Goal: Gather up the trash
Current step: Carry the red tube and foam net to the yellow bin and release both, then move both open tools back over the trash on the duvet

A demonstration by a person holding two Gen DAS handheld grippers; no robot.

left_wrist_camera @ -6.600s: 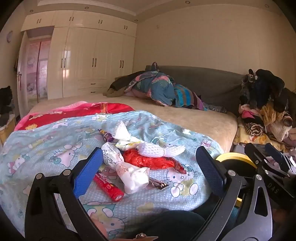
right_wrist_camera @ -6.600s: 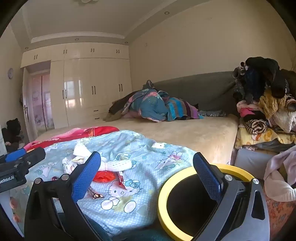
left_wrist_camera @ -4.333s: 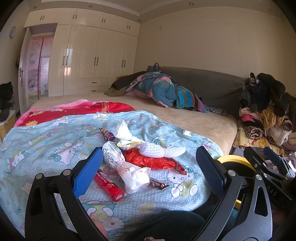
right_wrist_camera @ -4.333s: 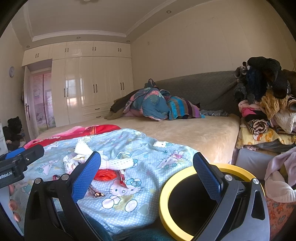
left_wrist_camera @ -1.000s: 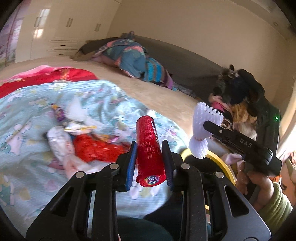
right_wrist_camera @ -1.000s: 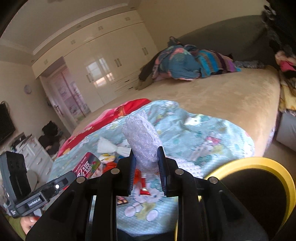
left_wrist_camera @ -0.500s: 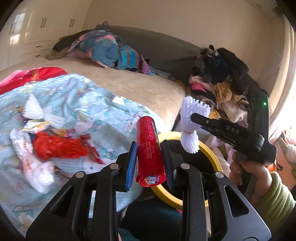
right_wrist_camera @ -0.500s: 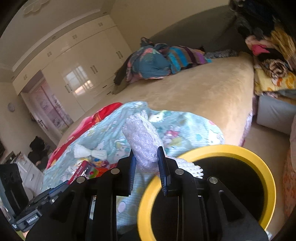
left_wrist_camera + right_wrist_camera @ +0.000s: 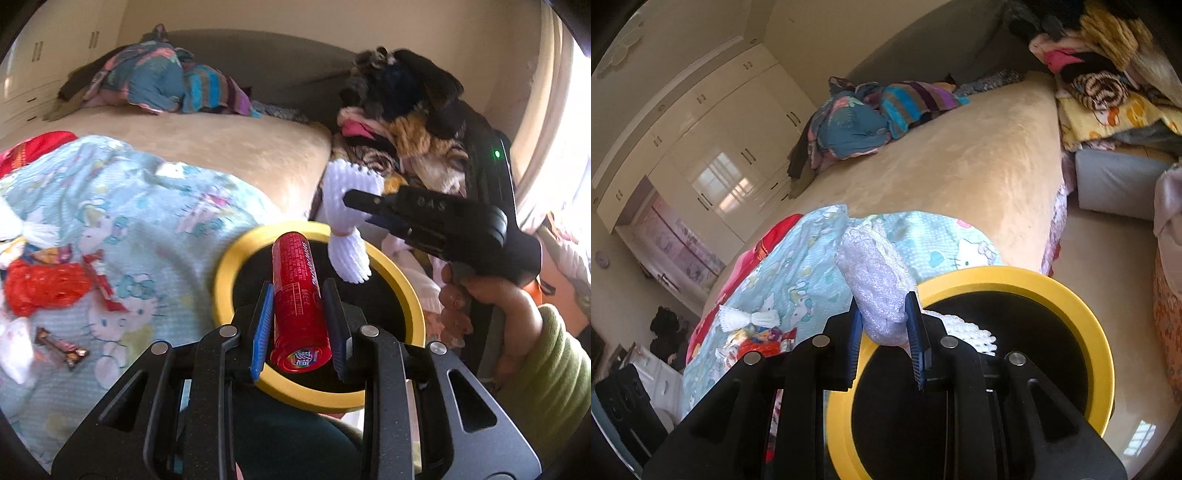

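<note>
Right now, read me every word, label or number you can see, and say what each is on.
"DAS": embossed on the right gripper body.
Red tube in the left gripper: white print and end-cap logo, too small to read.
Candy wrapper on the quilt: blurred, unreadable.

Left gripper [image 9: 299,314] clamping red tube [image 9: 297,295] over yellow-rimmed bin [image 9: 225,273], right gripper [image 9: 351,201] holding white foam net [image 9: 345,225] above bin

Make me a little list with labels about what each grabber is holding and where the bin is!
Left gripper: shut on the red tube
Right gripper: shut on the white foam net
Bin: yellow rim, black inside, beside the bed, below both grippers
Trash on the blanket: red crumpled wrapper, small brown candy wrapper
</note>
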